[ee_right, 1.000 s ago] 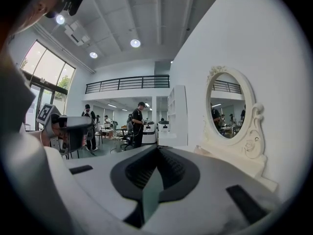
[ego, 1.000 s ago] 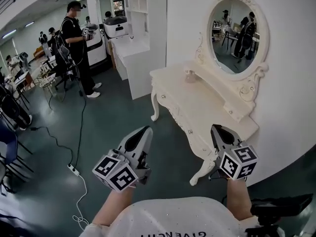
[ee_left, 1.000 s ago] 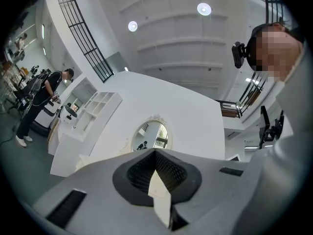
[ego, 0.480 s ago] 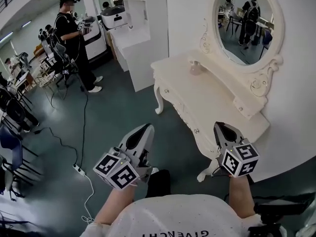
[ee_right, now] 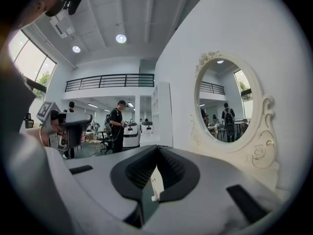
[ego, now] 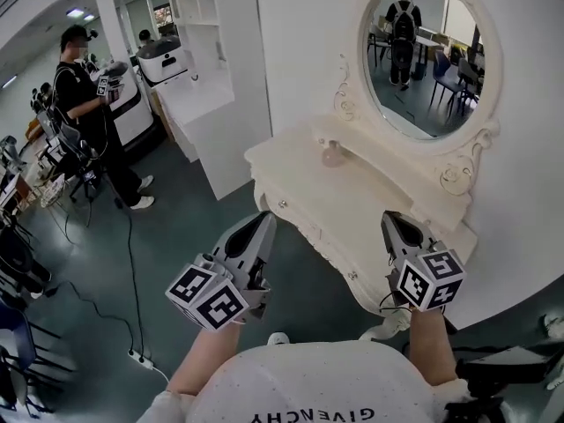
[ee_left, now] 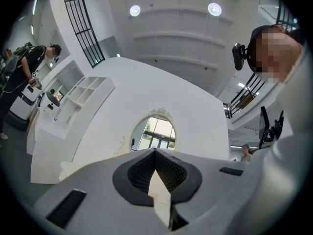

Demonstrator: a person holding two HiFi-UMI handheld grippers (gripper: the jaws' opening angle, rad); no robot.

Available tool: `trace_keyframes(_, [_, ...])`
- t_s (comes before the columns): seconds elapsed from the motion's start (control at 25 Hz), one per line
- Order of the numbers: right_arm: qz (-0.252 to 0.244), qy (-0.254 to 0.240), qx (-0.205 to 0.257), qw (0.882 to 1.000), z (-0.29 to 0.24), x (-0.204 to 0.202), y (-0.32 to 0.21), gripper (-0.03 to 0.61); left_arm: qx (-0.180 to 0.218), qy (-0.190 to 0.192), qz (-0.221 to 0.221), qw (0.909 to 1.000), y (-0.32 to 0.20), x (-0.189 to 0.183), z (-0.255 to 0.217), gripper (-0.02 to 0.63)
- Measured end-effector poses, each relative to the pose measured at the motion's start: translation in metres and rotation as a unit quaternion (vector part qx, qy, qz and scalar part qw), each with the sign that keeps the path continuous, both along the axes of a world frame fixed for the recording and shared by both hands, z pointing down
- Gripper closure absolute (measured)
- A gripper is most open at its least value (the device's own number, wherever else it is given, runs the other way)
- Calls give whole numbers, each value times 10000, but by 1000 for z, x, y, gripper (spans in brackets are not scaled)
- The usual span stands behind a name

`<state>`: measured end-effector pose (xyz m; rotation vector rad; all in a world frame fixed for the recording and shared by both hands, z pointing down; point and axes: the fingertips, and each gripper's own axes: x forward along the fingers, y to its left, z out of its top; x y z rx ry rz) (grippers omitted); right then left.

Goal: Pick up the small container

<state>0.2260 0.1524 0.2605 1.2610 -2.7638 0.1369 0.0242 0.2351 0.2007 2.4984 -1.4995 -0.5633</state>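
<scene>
The small container (ego: 332, 154), a pale pinkish jar, stands on the back left part of the white dressing table (ego: 304, 179), just below the oval mirror (ego: 423, 60). My left gripper (ego: 263, 219) hangs over the floor in front of the table's near edge, jaws shut and empty. My right gripper (ego: 389, 218) is held above the table's right end, shut too, with nothing in it. Both are well short of the jar. In the left gripper view the shut jaw tips (ee_left: 155, 152) point up at the wall and mirror; in the right gripper view the shut tips (ee_right: 157, 150) point along the wall.
A white shelf unit (ego: 207, 86) stands left of the table against the wall. A person in black (ego: 84, 104) stands at the far left beside a white machine (ego: 163, 60). A power strip (ego: 139, 357) and cable lie on the dark floor; chairs crowd the left edge.
The dressing table and mirror have shifted left and nearer in the head view, and the jar now shows clearly. Both grippers keep the same pose, shut.
</scene>
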Motion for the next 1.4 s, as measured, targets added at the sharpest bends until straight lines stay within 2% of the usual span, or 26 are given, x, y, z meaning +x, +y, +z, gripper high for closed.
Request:
trace_keyframes(0.2, [124, -264, 13, 9996, -17, -48, -39, 574, 34, 25, 227, 9997, -44, -52, -8, 614])
trace_keyframes(0.32, [270, -322, 4, 9991, -21, -73, -62, 574, -188, -39, 463, 9987, -71, -77, -1, 614])
trace_keyframes(0.44, [355, -257, 35, 9990, -21, -97, -78, 574, -483, -408, 562, 9964, -97, -100, 11, 614])
trace_keyframes(0.52, [387, -104, 28, 9992, -16, -109, -83, 574, -499, -597, 622, 9950, -107, -110, 15, 614])
trace_keyframes(0.64, [483, 230, -140, 9985, 6, -118, -90, 572, -509, -412, 805, 9946, -115, -117, 23, 614])
trace_keyframes(0.8, [682, 397, -503, 9956, 36, -121, -104, 572, -837, -309, 1038, 9906, -126, -121, 52, 614])
trace_keyframes(1.04, [940, 624, -688, 9912, 63, -133, -143, 572, -1003, -274, 897, 9905, -148, -145, 69, 614])
trace_keyframes(1.28, [1244, 706, -521, 9883, 83, -142, -204, 571, -554, -36, 475, 9973, -191, -171, 67, 614])
trace_keyframes(1.4, [1451, 618, -562, 9859, 100, -145, -241, 571, -591, -91, 483, 9970, -224, -170, 84, 614])
